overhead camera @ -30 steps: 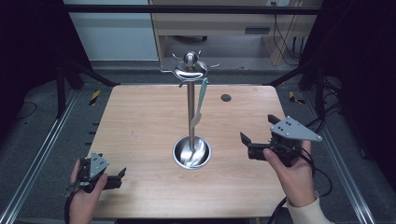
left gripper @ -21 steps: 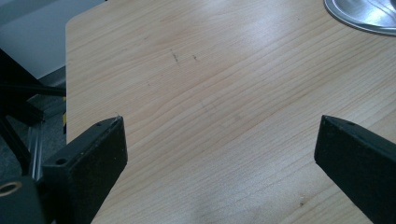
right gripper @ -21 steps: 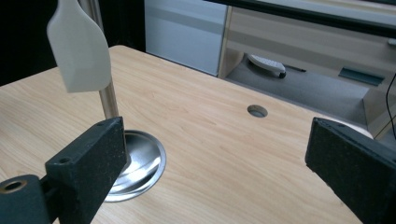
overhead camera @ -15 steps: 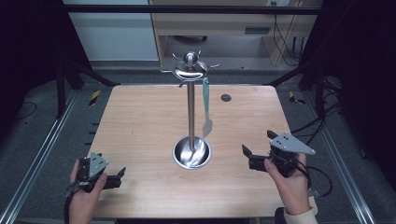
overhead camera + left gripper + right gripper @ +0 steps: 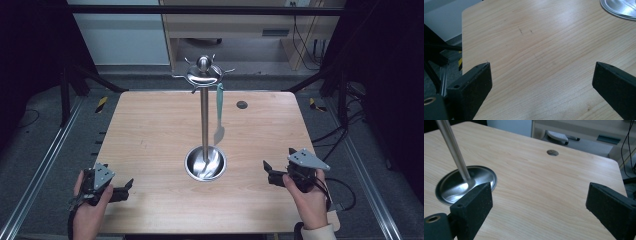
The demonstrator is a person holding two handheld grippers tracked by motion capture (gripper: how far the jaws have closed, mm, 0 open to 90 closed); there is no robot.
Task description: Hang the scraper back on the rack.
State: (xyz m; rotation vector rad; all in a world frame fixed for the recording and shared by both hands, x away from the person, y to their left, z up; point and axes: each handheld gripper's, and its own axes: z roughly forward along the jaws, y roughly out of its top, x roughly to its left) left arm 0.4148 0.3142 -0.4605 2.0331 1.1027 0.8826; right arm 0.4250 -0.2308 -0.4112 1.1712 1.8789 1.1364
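2 claws, both mine, and neither holds anything. My left claw [image 5: 125, 188] sits low at the near left corner of the tabletop [image 5: 150, 130], jaws spread wide over bare wood. Moving right, the stand [image 5: 204, 120] rises from its round steel base [image 5: 205, 163] in the middle of the tabletop, with a hooked crown at the top. From 1 hook on the crown's right side hangs the spoon [image 5: 219, 107], pale green, bowl down, clear of the pole and well above the wood. I judge it light and stiff, smooth enough to slip, and free to swing if nudged; the flat handle below the hook looks the best place to pinch, then lift it up off the hook. The base looks heavy enough to stay put. Farthest right, my right claw [image 5: 269, 173] rests near the edge, jaws spread, aimed toward the base.
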